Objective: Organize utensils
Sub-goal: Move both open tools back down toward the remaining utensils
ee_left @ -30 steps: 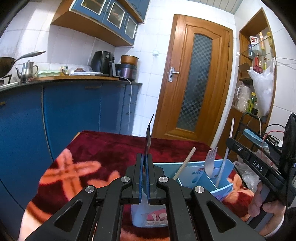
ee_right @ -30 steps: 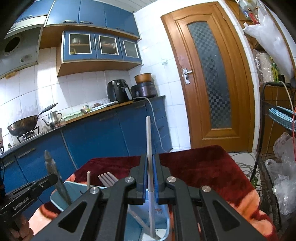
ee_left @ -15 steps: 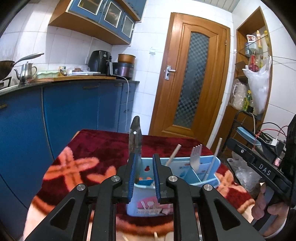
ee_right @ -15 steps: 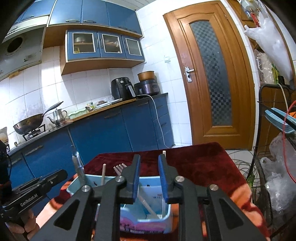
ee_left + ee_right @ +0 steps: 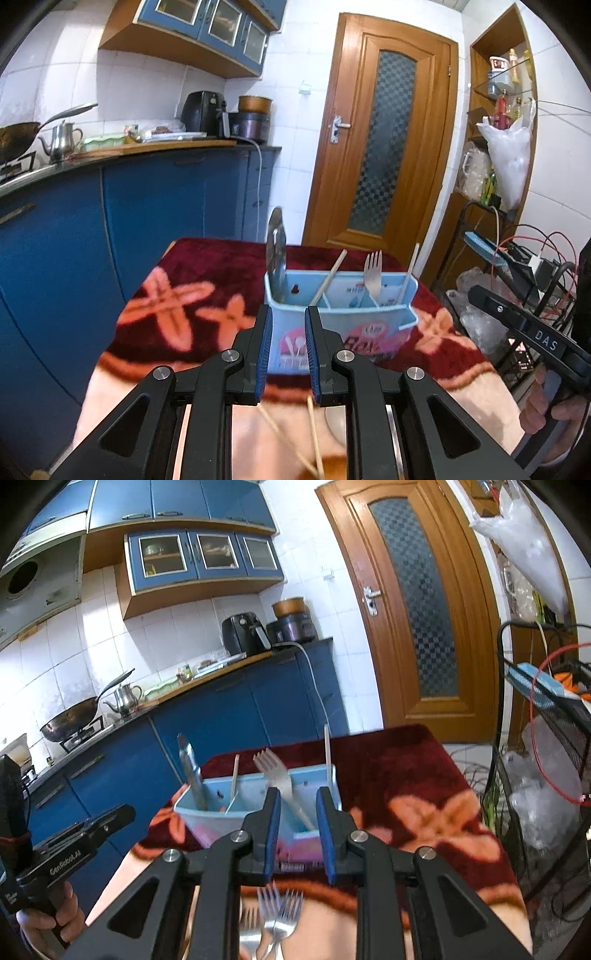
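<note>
A light blue utensil caddy [image 5: 369,325] stands on the red patterned cloth. A knife [image 5: 277,258] stands in its left compartment, then a wooden chopstick [image 5: 330,277], a fork [image 5: 373,273] and a white stick [image 5: 410,273] at the right end. My left gripper [image 5: 288,317] is open just in front of the caddy, with nothing between its fingers. In the right wrist view the caddy [image 5: 195,819] holds the knife [image 5: 192,771], the fork [image 5: 275,771] and the white stick [image 5: 327,757]. My right gripper [image 5: 297,797] is open and empty.
Loose forks [image 5: 277,912] lie on the cloth under my right gripper. Loose chopsticks [image 5: 314,435] lie under the left one. Blue kitchen cabinets [image 5: 147,221] run along the left. A wire rack [image 5: 546,775] with bags stands at the right.
Both grippers opened, the left letting go of the knife and the right of the white stick, which now stand in the caddy. Both grippers pulled back from the caddy.
</note>
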A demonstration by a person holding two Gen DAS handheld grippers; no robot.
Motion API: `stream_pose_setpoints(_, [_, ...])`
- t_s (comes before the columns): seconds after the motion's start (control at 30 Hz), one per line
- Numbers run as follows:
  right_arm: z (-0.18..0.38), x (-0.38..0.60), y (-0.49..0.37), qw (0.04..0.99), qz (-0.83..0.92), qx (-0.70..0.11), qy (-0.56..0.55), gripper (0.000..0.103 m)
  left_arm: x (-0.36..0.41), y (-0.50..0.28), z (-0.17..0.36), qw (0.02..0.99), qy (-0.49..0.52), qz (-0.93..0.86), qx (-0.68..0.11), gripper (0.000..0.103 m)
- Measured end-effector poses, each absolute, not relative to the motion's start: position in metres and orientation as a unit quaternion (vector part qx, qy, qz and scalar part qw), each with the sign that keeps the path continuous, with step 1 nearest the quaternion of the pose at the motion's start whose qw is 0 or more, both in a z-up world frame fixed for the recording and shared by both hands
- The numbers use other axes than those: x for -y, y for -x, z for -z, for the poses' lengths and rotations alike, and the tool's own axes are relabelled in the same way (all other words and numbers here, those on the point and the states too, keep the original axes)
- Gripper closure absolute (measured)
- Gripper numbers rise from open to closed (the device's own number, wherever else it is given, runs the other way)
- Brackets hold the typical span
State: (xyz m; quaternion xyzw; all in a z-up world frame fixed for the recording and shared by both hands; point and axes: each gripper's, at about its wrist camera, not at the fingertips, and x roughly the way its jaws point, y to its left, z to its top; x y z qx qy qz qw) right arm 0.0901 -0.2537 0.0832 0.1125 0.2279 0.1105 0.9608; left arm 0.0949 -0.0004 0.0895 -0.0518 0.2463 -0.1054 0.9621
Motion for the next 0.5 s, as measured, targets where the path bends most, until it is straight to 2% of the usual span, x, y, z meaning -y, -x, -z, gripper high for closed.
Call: stream_pose_setpoints(0.5, [-0.039,0.260,-0.060,0.938,-0.117,-0.304,-0.117,0.076,-0.007,-0.076,-0.057,0.942,0.048,0.089,-0.321,0.085])
